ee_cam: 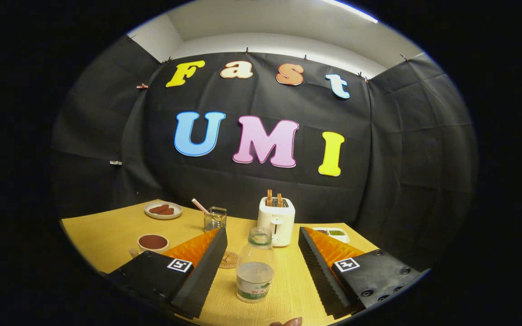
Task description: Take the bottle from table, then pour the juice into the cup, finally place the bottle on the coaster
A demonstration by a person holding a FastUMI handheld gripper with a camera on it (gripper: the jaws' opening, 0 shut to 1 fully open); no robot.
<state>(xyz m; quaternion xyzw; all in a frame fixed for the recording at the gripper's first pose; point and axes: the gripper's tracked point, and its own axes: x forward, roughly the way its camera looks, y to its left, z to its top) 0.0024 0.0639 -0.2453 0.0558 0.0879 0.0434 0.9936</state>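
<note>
The claw (259,262) stood wide open, empty; the upright clear bottle (255,267) stood on the desk (107,231) between its fingers, untouched.

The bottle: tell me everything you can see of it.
The bottle is clear plastic, with no cap visible, with a label band near its base and clear liquid filling roughly the lower part. It stands upright on the wooden table, between the gripper's open fingers, which do not touch it. The toaster stands just beyond it.
</note>
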